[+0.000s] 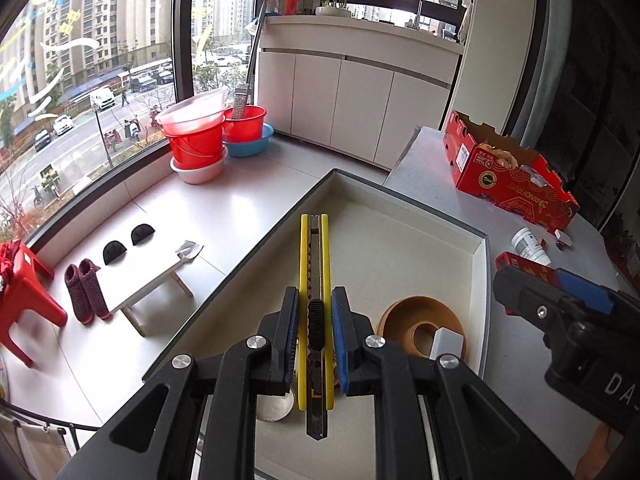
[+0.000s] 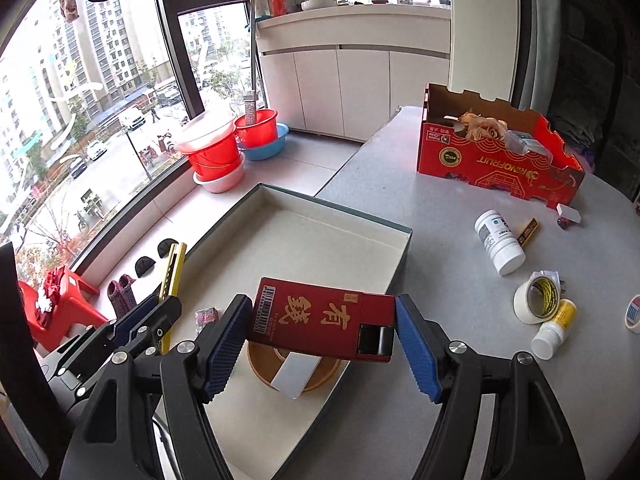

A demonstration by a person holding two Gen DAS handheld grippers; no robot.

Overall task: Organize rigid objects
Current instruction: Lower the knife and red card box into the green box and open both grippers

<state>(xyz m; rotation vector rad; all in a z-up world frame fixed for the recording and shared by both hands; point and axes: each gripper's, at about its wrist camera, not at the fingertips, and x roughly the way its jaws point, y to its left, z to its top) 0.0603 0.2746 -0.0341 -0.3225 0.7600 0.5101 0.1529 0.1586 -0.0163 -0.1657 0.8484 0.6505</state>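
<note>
Two grippers, each carrying a load over the open grey tray.
The left gripper clamps a yellow utility knife lengthwise; the right gripper pinches a red box by its ends, apparently for dropping in.

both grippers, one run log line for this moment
left gripper: shut on yellow utility knife | right gripper: shut on red box | both over tray

Yellow knife; red gold-lettered box; brown, perhaps wooden, ring.

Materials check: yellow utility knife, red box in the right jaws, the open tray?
Utility knife: glossy yellow plastic sides, dull grey metal core, ribbed black slider. Red box: likely printed card, satin, gold lettering. Tray: probably paperboard, matte cream lining, dark thin walls.
</note>
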